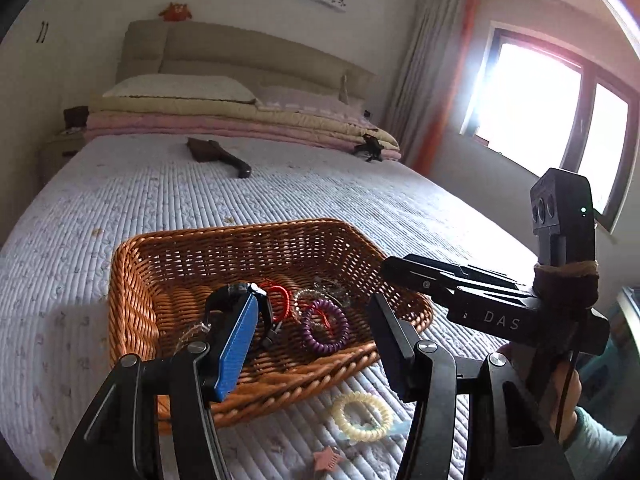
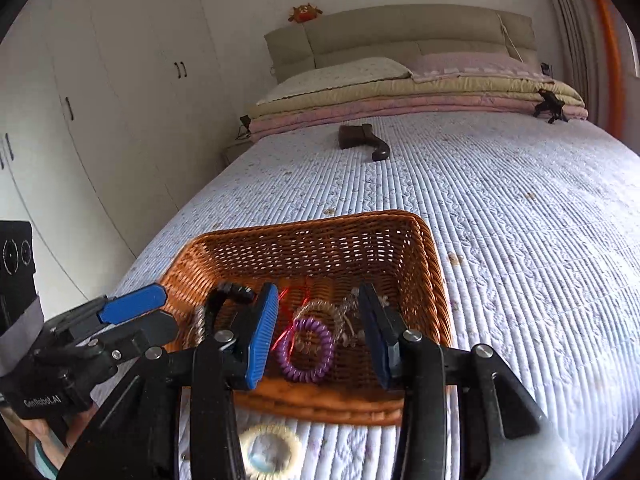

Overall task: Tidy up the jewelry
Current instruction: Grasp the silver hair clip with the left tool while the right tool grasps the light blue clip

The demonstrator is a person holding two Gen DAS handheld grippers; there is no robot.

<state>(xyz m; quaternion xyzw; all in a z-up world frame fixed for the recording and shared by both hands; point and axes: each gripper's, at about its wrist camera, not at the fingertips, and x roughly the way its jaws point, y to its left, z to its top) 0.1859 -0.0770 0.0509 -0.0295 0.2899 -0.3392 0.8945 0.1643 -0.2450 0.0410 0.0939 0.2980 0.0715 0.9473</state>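
Note:
A brown wicker basket [image 1: 132, 280] [image 2: 424, 256] sits on the bed. It holds a purple coil band [image 1: 325, 331] [image 2: 306, 349], a red cord bracelet [image 1: 280, 298], a black band [image 1: 230, 294] [image 2: 230, 294] and clear beaded pieces [image 2: 320, 308]. A cream coil band [image 1: 363, 416] [image 2: 269, 450] lies on the quilt in front of the basket, with a pink star clip [image 1: 327, 458] nearer still. My left gripper [image 1: 312, 328] [image 2: 148, 312] is open and empty over the basket's near side. My right gripper [image 2: 320, 328] [image 1: 404, 280] is open and empty above the basket.
The quilted bedspread [image 1: 320, 192] stretches back to folded blankets [image 1: 240, 120] and pillows. A dark brown object [image 1: 218, 154] [image 2: 362, 140] lies mid-bed. A small black tripod [image 1: 370, 148] [image 2: 550, 106] stands by the blankets. Wardrobes [image 2: 120, 100] are left, a window [image 1: 540, 120] right.

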